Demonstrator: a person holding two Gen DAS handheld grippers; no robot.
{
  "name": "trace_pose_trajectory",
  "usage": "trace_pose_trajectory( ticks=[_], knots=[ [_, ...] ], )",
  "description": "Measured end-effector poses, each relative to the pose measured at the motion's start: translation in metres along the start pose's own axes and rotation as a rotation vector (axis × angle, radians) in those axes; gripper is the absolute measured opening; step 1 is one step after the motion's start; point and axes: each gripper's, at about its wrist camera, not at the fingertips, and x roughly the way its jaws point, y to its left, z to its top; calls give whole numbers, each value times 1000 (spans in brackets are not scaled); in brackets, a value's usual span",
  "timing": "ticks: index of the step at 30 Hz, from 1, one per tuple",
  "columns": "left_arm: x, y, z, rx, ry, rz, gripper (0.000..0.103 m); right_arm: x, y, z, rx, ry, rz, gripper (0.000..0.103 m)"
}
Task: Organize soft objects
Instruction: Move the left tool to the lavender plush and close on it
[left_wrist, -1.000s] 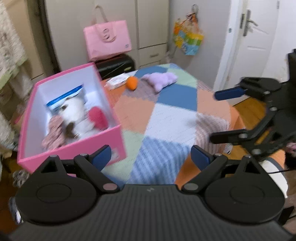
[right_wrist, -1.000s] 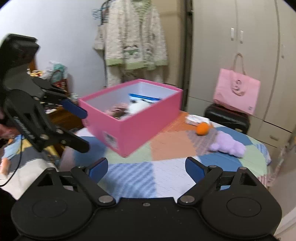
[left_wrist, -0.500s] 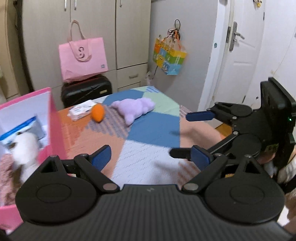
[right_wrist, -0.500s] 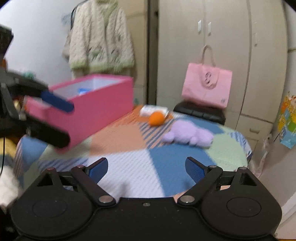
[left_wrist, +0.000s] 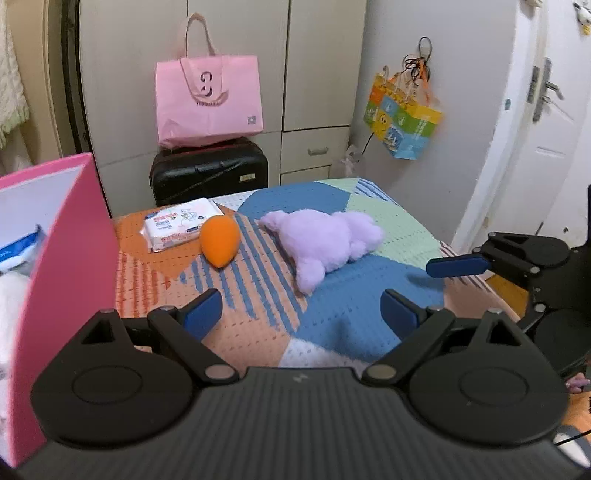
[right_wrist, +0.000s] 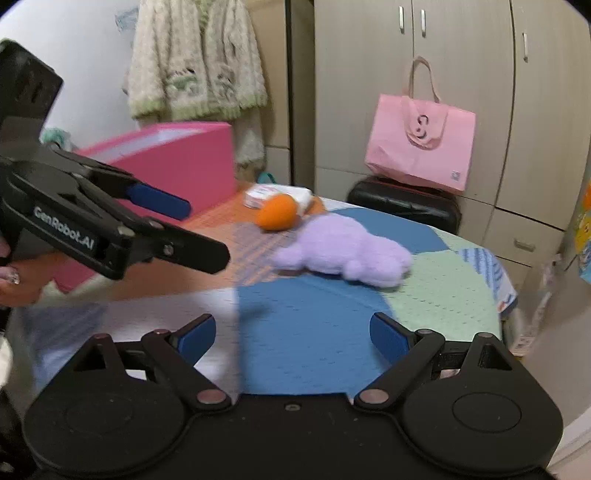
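Note:
A purple plush toy (left_wrist: 325, 240) lies on the patchwork tablecloth (left_wrist: 332, 317), ahead of both grippers; it also shows in the right wrist view (right_wrist: 343, 247). An orange egg-shaped sponge (left_wrist: 218, 240) lies left of it, next to a white tissue pack (left_wrist: 177, 225). A pink box (left_wrist: 66, 266) with soft items inside stands at the left. My left gripper (left_wrist: 303, 314) is open and empty, above the cloth in front of the plush. My right gripper (right_wrist: 291, 334) is open and empty and shows at the right of the left wrist view (left_wrist: 458, 267).
A black suitcase (left_wrist: 208, 173) with a pink tote bag (left_wrist: 208, 99) on it stands behind the table against the wardrobe. A colourful bag (left_wrist: 402, 122) hangs on the wall. A knitted cardigan (right_wrist: 195, 62) hangs behind the pink box (right_wrist: 177, 162). A white door (left_wrist: 535, 147) is at right.
Both grippers have swung from the pink box toward the far end of the table and moved closer to the plush and the sponge. Both stayed open and empty.

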Motion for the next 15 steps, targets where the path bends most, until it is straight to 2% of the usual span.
trace_pose_trajectory(
  ticks=[2,4,7,10,15],
  knots=[
    [11,-2,6,-21,-4,-26,93,10,-15,6,26,27,7,93],
    [25,-9,14,4,8,-5,90,21,-29,13,52,58,33,93],
    [41,-18,25,50,19,27,90,37,-46,21,96,92,28,92],
    [55,-17,33,15,39,29,87,49,-54,28,103,102,25,89],
    [75,-10,38,-67,24,4,87,63,-51,33,64,86,17,86]
  ],
)
